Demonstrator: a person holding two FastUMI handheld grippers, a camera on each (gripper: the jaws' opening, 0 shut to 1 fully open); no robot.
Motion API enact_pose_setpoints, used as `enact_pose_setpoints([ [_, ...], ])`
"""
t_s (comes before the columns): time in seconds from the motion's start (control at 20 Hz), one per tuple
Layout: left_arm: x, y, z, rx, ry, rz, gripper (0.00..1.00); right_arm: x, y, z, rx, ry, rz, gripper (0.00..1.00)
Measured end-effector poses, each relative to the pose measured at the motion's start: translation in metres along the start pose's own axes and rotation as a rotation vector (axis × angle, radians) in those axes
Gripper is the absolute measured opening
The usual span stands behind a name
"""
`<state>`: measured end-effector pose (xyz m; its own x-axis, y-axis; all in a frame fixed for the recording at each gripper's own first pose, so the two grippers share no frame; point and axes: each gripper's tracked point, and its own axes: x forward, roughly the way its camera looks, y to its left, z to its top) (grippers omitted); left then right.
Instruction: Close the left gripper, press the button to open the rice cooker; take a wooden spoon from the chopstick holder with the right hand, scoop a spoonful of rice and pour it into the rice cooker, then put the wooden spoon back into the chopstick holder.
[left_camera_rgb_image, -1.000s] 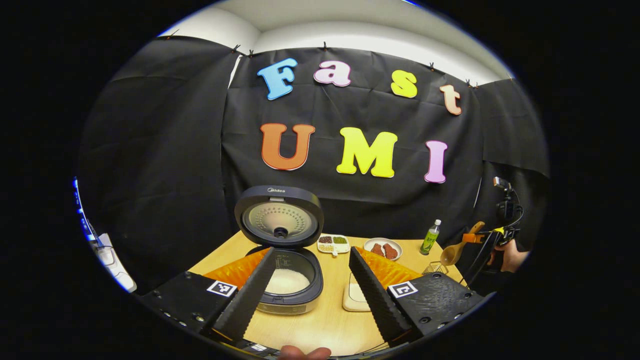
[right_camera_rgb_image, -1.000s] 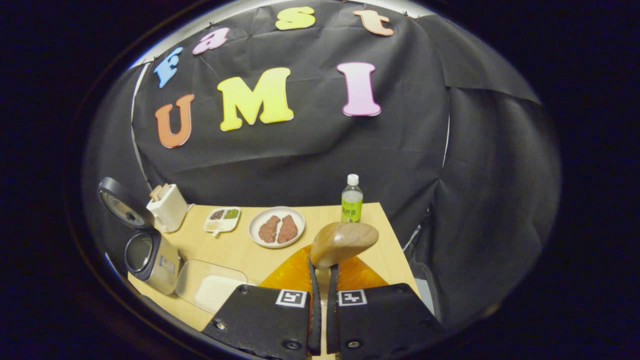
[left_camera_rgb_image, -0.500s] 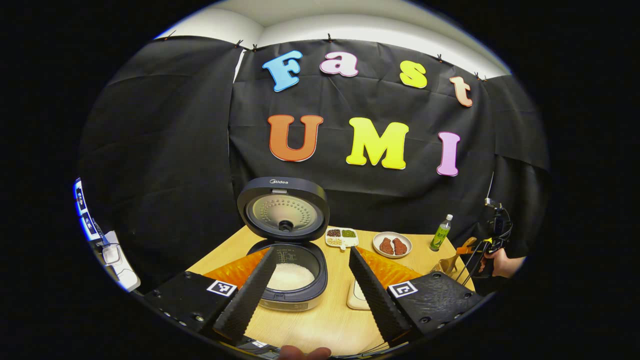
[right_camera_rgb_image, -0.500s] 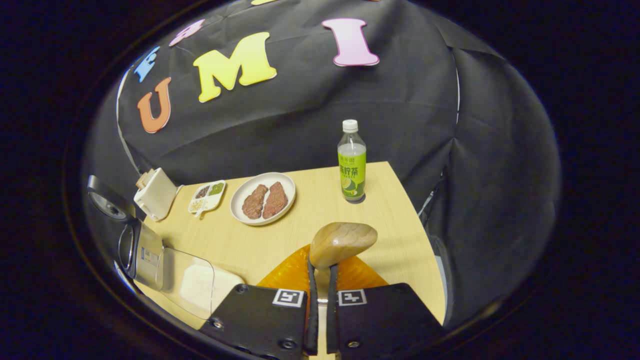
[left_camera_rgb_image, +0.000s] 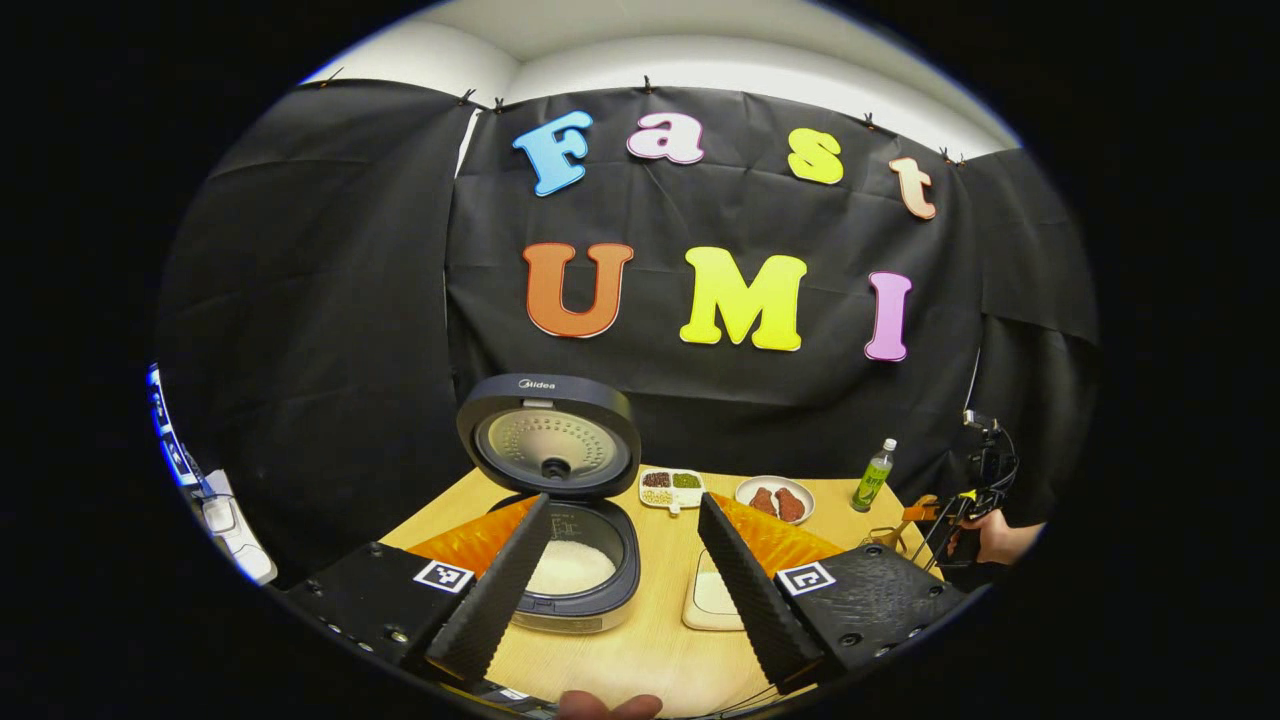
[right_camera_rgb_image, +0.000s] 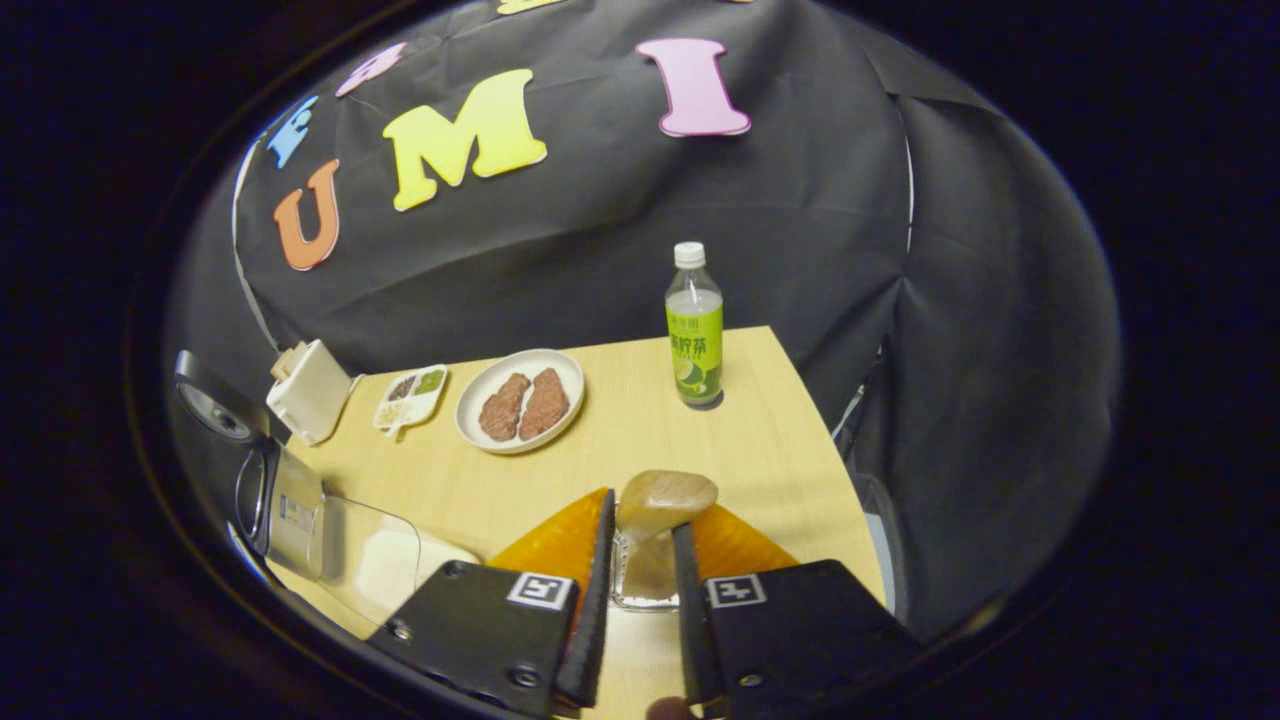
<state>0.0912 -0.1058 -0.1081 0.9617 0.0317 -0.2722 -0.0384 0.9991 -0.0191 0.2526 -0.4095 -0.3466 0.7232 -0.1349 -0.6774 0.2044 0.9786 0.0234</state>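
The rice cooker (left_camera_rgb_image: 570, 575) stands open on the wooden table, its lid (left_camera_rgb_image: 548, 435) upright and white rice in the pot. My left gripper (left_camera_rgb_image: 624, 498) hovers open in front of it, holding nothing. In the right gripper view the wooden spoon (right_camera_rgb_image: 665, 495) stands bowl-up in the chopstick holder (right_camera_rgb_image: 640, 590), between the fingers of my right gripper (right_camera_rgb_image: 645, 515). Those fingers are spread apart with gaps beside the spoon. Far right in the left gripper view, a hand holds the right gripper (left_camera_rgb_image: 935, 515) over the table corner. A clear tray of rice (right_camera_rgb_image: 385, 565) lies beside the cooker (right_camera_rgb_image: 285, 505).
A plate of meat (right_camera_rgb_image: 520, 400), a small divided dish (right_camera_rgb_image: 410, 397), a green-labelled bottle (right_camera_rgb_image: 695, 335) and a white box-shaped thing (right_camera_rgb_image: 310, 390) stand toward the back of the table. The table's right edge (right_camera_rgb_image: 830, 470) runs close to the holder.
The right gripper came down over the table corner with the spoon, and its fingers have spread off the handle. The spoon now sits lower, in the holder. The left gripper only drifted slightly.
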Motion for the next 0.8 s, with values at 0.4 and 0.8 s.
enact_pose_setpoints([
  [0.4, 0.014, 0.022, 0.060, 0.047, -0.119, 0.005, 0.95, -0.069, -0.001, 0.062, -0.106, -0.180, -0.089, 0.80],
  [0.8, 0.048, 0.071, 0.112, -0.026, -0.156, 0.052, 0.95, -0.163, 0.046, 0.100, -0.114, -0.341, -0.024, 0.97],
])
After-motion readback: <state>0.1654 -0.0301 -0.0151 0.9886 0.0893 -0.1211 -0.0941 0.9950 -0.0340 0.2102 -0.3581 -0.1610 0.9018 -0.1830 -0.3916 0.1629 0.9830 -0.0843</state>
